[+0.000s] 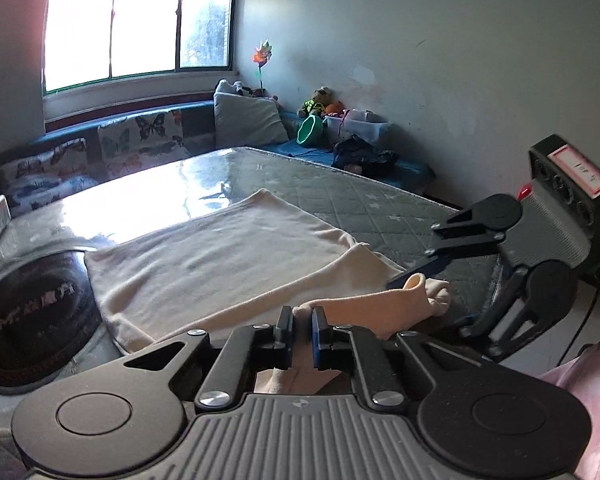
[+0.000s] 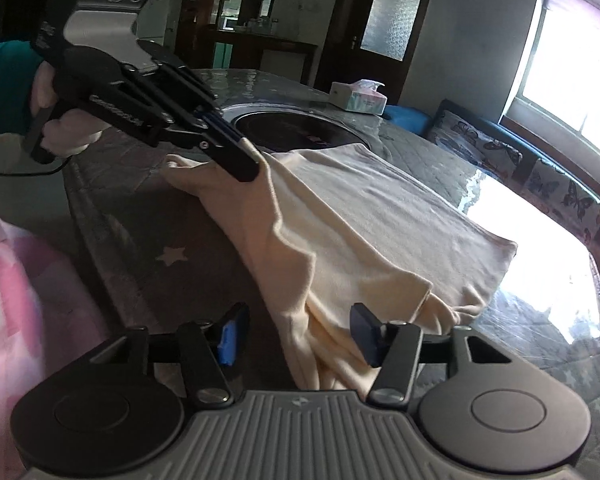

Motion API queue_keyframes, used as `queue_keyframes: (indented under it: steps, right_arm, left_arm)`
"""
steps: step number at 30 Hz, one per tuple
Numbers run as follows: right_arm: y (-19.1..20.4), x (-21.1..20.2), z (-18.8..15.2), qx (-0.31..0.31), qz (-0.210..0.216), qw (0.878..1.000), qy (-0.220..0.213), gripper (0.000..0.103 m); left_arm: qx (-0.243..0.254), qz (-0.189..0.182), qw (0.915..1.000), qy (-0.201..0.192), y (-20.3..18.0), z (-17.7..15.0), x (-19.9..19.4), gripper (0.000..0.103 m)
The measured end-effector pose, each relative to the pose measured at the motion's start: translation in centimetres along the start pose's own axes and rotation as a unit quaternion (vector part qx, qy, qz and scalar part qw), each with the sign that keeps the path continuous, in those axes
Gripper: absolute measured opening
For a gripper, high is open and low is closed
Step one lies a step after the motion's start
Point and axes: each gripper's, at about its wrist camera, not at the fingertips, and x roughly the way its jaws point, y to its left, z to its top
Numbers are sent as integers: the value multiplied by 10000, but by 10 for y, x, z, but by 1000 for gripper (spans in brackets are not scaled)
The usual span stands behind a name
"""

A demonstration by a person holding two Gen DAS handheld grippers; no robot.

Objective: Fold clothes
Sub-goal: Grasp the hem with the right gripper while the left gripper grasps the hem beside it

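1. the cream garment lies mostly flat on the quilted table cover, its long sleeve trailing along the near edge toward the person.
2. left gripper: jaws narrow, pinched on the sleeve fabric near the near edge; the right wrist view shows the same pinch.
3. right gripper: jaws stand about half wide with the bunched sleeve end between them; pads not seen pressing, so nothing is held.
4. risk: the left pinch takes only a thin fold; a brisk lift could pull it free.
5. risk: if the right gripper closes on the bunch, it may catch several layers and carry a crease into the fold.
6. risk: dragging could shift the body over the glossy dark round inset.
7. room: the far tabletop is open; a tissue box sits at the far edge; the near edge is close under both grippers.
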Motion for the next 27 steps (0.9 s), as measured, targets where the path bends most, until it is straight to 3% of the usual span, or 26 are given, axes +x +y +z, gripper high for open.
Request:
queue_keyframes:
  steps: [2, 5, 7, 9, 13, 20, 22, 23, 25, 27]
  right_arm:
    - [-4, 5, 2, 99, -6, 10000, -8, 39]
    - [-11, 8, 6, 308, 77, 9995, 33, 26]
    - [-15, 7, 10, 428, 167, 9989, 61, 20]
    - [-18, 7, 12, 507, 246, 9984, 65, 17]
    - [-26, 3, 18, 755, 336, 9966, 54, 16]
    - [-38, 0, 29, 1106, 376, 9931, -39, 14]
    - [-38, -1, 31, 1097, 339, 9934, -72, 14]
    - [-38, -1, 32, 1100, 323, 9934, -80, 13]
    - [-37, -2, 32, 1098, 277, 9935, -96, 12]
    - [-35, -3, 32, 1080, 251, 9938, -126, 11]
  left_arm:
    - [40, 16, 10000, 53, -1, -3, -1, 10]
    - [85, 67, 9999, 123, -4, -8, -5, 14]
    - [158, 175, 9996, 145, -7, -13, -9, 25]
    - [245, 279, 9992, 166, -10, -19, -13, 35]
    - [533, 425, 9975, 209, -16, -31, -18, 44]
    - [1122, 729, 9905, 323, -24, -48, -11, 49]
    - [1221, 795, 9888, 311, -24, -51, -8, 47]
    - [1292, 825, 9878, 280, -24, -52, -7, 41]
    - [1333, 850, 9871, 250, -20, -53, -8, 15]
    - [1149, 756, 9903, 179, -16, -50, -11, 8]
